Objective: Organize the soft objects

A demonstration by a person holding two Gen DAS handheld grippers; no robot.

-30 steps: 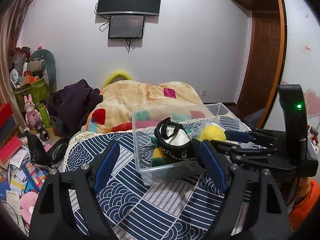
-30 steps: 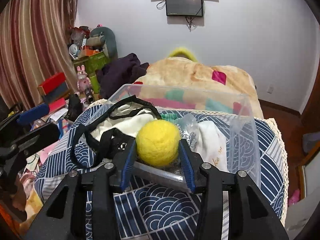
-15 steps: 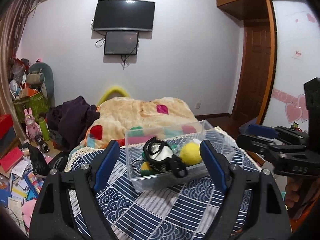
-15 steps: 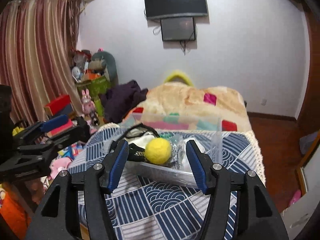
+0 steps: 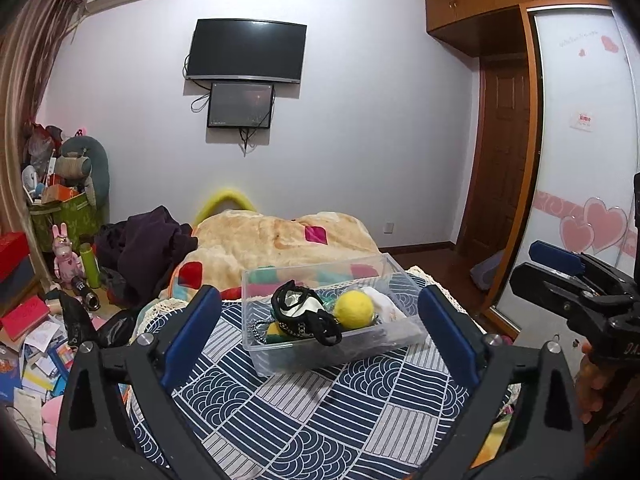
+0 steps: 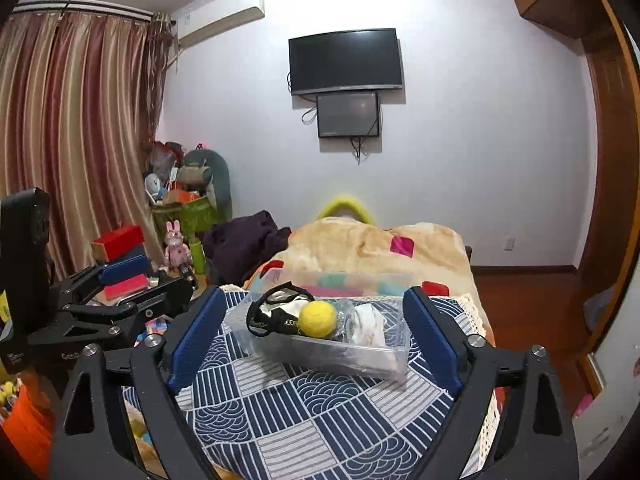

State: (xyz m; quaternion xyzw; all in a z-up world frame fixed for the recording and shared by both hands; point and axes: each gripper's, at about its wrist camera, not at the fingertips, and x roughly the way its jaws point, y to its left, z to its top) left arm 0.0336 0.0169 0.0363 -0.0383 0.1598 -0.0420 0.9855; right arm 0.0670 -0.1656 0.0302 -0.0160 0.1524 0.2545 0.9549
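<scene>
One clear plastic box [image 5: 332, 354] sits on a blue-and-white patterned cloth [image 5: 320, 412] at the foot of the bed.

Contents, left to right:
- one small yellow-green item [image 5: 274, 330], partly hidden, kind cannot be told;
- one black-and-white strapped fabric piece [image 5: 304, 316], its straps hanging over the front rim;
- one yellow ball [image 5: 354, 309], resting against the fabric piece;
- one white cloth [image 6: 370, 322] at the right end.

Behind the box: one beige blanket [image 5: 276, 240] with coloured patches; one dark purple heap of clothes [image 5: 148, 244] to its left. On the far wall: two screens, one large [image 5: 246, 50], one small [image 5: 241, 105] directly under it.

Left gripper [image 5: 318, 340]: held level, well short of the box, both blue pads spread wide with nothing between them. Right gripper [image 6: 314, 338]: likewise level, back from the box, pads spread wide and empty. Each gripper shows at the edge of the other's view, side by side and apart.
</scene>
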